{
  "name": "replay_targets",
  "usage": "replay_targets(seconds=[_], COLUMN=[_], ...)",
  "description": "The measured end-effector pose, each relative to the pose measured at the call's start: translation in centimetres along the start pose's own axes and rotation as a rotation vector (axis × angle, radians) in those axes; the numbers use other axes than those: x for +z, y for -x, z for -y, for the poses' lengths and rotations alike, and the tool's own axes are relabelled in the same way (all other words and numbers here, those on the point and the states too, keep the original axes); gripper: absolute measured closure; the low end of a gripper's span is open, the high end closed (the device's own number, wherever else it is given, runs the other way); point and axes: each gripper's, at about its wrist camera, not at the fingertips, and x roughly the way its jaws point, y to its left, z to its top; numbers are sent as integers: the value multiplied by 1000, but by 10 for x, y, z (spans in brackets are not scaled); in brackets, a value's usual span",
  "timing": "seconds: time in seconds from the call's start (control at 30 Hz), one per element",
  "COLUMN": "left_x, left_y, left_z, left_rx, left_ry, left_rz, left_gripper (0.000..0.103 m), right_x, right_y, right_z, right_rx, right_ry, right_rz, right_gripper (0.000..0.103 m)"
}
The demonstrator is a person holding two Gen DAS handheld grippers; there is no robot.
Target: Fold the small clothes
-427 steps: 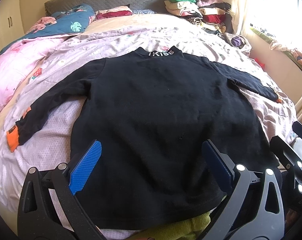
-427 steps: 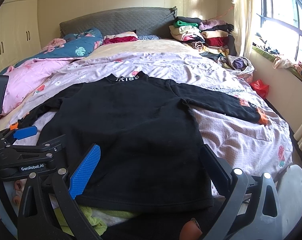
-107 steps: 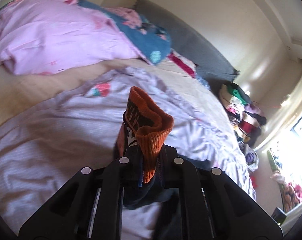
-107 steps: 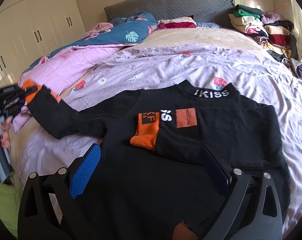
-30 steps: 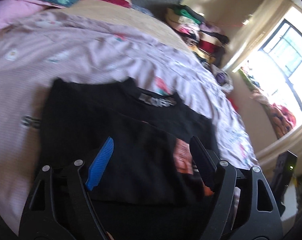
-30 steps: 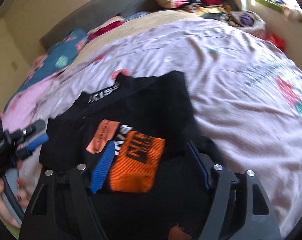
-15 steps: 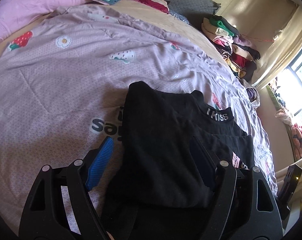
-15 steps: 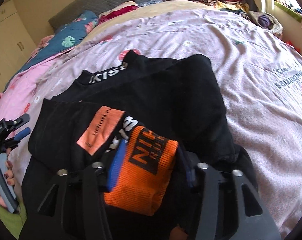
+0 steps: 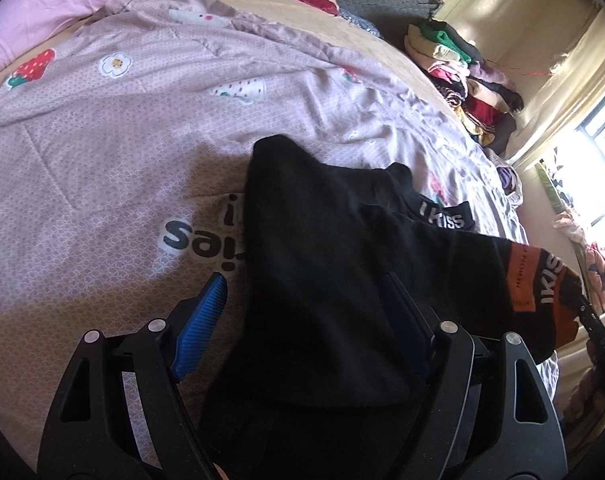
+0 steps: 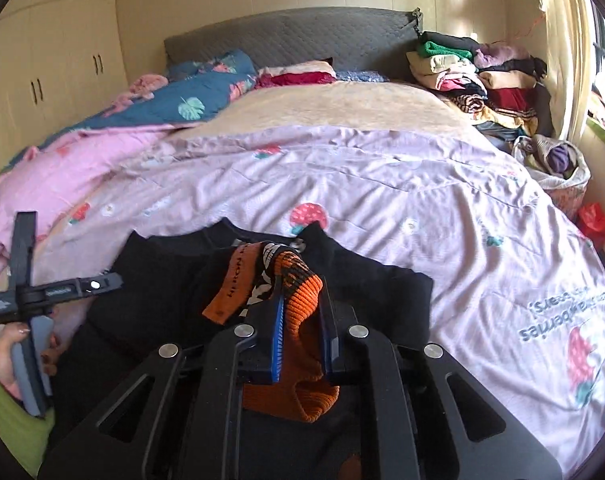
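1. Now that the right tongs [image 10: 300, 334] have just closed on the orange cuff [image 10: 298, 300], we hold the sleeve raised.
2. We keep the left tongs [image 9: 302, 320] wide, astride the black top [image 9: 322, 280] on the bed [image 9: 102, 160].
3. We judge a sleeve refold pending.

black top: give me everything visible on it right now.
The black top is a long-sleeved knit garment lying on the lilac bedspread, its sides folded inward. Its neckband reads IKISS in white. The sleeve ends in an orange ribbed cuff beside an orange patch. The right gripper has just closed on that cuff, lifting it. The left gripper stands open over the body.
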Motion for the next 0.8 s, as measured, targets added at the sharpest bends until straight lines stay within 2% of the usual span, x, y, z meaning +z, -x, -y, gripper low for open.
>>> replay_targets(seconds=[0.17, 0.27, 0.4, 0.43, 0.6, 0.67, 0.8], left_x=[0, 2, 2, 2, -4, -7, -5], left_y=[2, 9, 17, 17, 4, 3, 18], left_z=[-2, 2, 18, 22, 41, 43, 44], left_rx=[34, 39, 30, 20, 6, 27, 10], left_ry=[-1, -18, -60, -70, -131, -144, -141], left_rz=[16, 37, 63, 60, 7, -1, 44], left_gripper=[35, 45, 73, 74, 74, 74, 74], right_x=[-18, -25, -29, -29, -29, -29, -30], right_y=[-17, -22, -23, -23, -21, -20, -23], right_z=[9, 10, 10, 10, 10, 10, 10], right_rx=[-18, -25, -44, -46, -72, -80, -92], right_ry=[-47, -61, -64, -64, -62, -63, -63], right_rz=[-51, -63, -71, -71, -71, -72, -81], right_gripper=[90, 90, 89, 89, 89, 89, 89])
